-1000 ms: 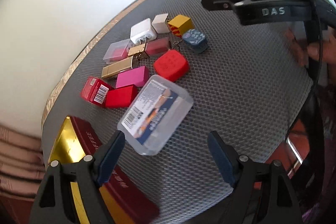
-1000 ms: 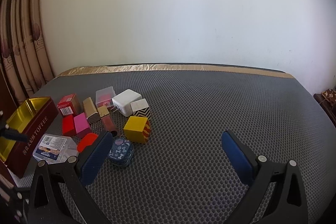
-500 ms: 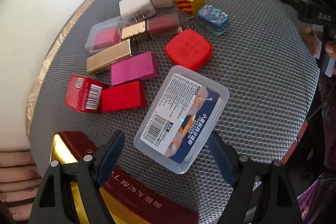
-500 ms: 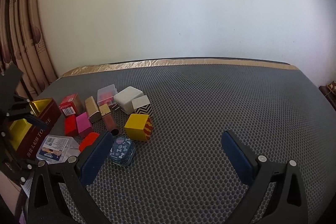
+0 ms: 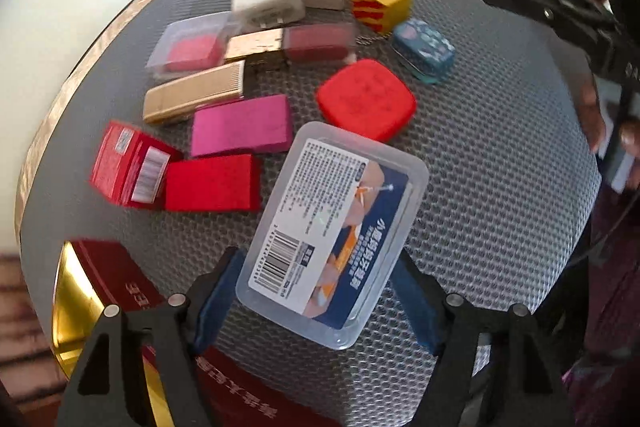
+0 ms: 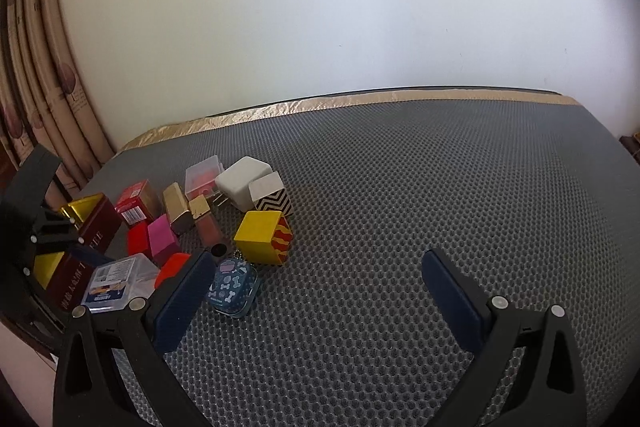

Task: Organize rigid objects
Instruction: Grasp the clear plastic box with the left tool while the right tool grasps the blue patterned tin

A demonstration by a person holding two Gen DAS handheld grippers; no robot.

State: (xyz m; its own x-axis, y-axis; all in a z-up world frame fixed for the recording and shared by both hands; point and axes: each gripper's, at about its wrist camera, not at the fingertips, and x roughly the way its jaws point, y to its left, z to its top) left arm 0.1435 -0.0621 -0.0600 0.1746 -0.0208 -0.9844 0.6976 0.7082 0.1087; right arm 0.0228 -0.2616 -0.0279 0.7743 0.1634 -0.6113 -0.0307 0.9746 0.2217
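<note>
A clear plastic box with a blue and orange label lies on the grey mesh table. My left gripper is open, its fingers on either side of the box's near end. Beyond it lie a red rounded case, pink and red blocks, a gold bar, a yellow cube and a blue tin. My right gripper is open and empty above the table, right of the pile; the blue tin is by its left finger.
An open red and gold toffee tin stands at the table's left edge, under my left gripper; it also shows in the right wrist view. A white charger and a zigzag cube sit at the pile's far side. Curtains hang at left.
My left gripper has moved forward and down over the pile; the clear box now lies between its fingers. The right gripper has tilted down slightly.
</note>
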